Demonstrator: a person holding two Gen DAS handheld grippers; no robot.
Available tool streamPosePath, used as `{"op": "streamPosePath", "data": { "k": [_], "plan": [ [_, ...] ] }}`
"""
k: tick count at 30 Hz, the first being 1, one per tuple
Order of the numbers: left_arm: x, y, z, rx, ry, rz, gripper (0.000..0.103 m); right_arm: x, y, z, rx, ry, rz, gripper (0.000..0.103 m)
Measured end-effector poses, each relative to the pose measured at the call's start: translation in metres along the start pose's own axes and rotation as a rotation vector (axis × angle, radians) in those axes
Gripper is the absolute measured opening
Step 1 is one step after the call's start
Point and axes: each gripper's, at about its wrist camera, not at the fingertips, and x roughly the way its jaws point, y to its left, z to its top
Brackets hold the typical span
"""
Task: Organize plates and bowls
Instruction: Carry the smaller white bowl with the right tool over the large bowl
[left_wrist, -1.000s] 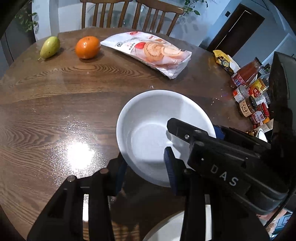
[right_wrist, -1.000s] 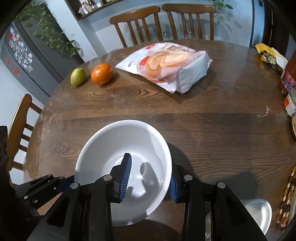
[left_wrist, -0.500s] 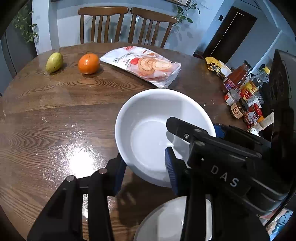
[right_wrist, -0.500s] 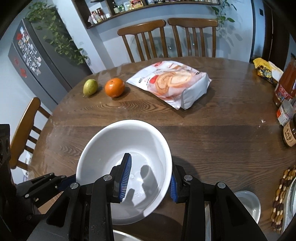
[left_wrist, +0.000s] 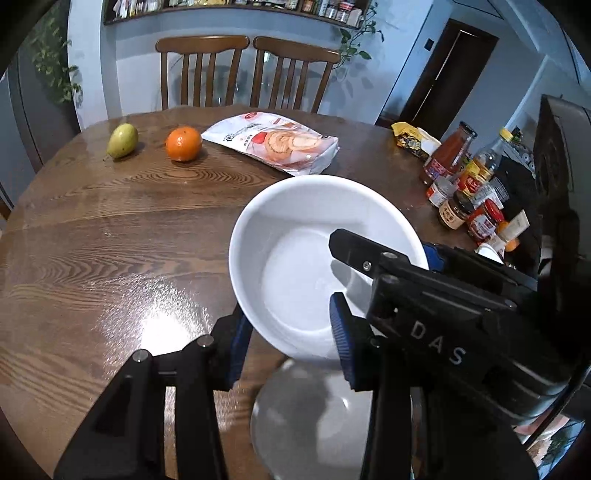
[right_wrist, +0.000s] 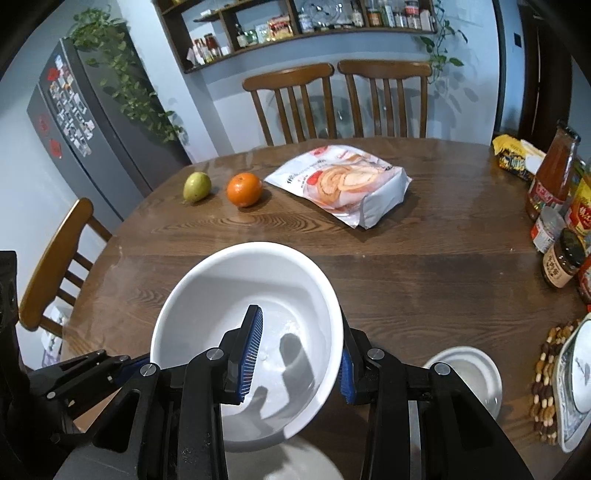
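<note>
A deep white bowl (left_wrist: 295, 240) hangs above the wooden table (left_wrist: 110, 240), tilted a little and held from two sides. My left gripper (left_wrist: 288, 343) is shut on its near wall, one blue pad inside and one outside. My right gripper (right_wrist: 298, 362) is shut on the bowl (right_wrist: 221, 295) the same way, and shows in the left wrist view clamped on the bowl's right rim (left_wrist: 369, 258). The left gripper (right_wrist: 96, 373) appears low on the left in the right wrist view. Under the lifted bowl a second white dish (left_wrist: 314, 417) rests on the table.
A pear (left_wrist: 122, 140), an orange (left_wrist: 183, 144) and a bag of cake rolls (left_wrist: 273, 140) lie at the far side. Bottles and jars (left_wrist: 465, 192) crowd the right edge. A small white bowl (right_wrist: 469, 380), a beaded trivet (right_wrist: 550, 369) and a patterned plate (right_wrist: 576, 384) sit near right.
Both grippers have risen with the white bowl between them, so more of the room shows. The white dish beneath the bowl has come into view.
</note>
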Motion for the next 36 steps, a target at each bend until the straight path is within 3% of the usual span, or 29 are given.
{"op": "streamPosePath", "data": {
  "k": [17, 36],
  "plan": [
    [-0.015, -0.014, -0.065, -0.005, -0.005, -0.036, 0.039, -0.039, 0.005, -0.061, -0.002, -0.099, -0.005, 0.039],
    [0.012, -0.024, -0.083, 0.038, 0.089, -0.027, 0.039, -0.020, -0.020, -0.094, 0.053, -0.031, -0.005, 0.039]
  ]
}}
